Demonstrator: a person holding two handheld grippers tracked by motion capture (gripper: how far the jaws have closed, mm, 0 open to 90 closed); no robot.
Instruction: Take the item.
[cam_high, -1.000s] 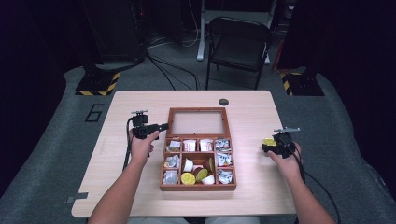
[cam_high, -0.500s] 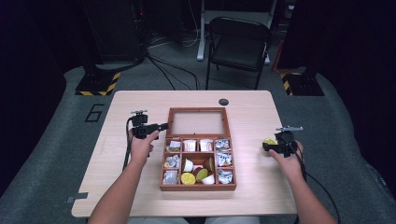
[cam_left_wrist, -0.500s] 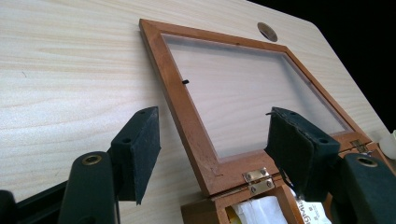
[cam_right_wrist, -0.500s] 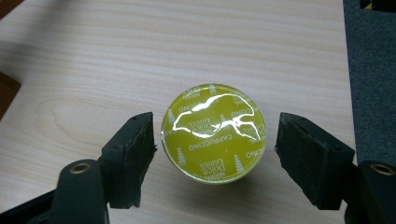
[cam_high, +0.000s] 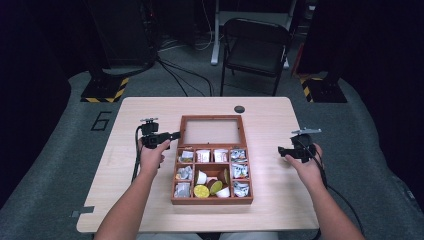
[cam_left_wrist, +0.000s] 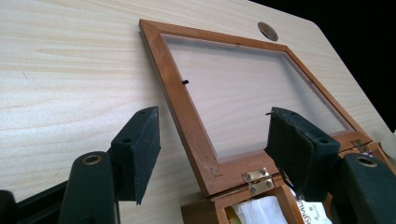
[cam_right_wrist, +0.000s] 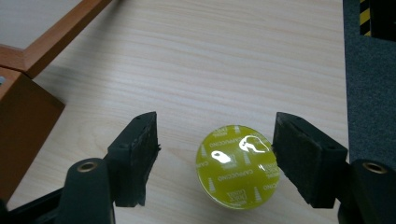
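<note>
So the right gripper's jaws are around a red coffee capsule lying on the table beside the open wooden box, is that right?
Not quite: the capsule is yellow-green, not red, as the right gripper view shows. The rest holds: it lies on the table between the jaws of the right gripper, beside the open wooden box.

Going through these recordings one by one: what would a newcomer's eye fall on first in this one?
The open wooden box at mid-table, its glass lid laid flat behind it and its compartments full of pods and packets. Next, the shiny yellow-green capsule on the bare table right of the box, lying between the open jaws of the right tongs. The left tongs, also open, hover at the lid's hinged corner.
</note>
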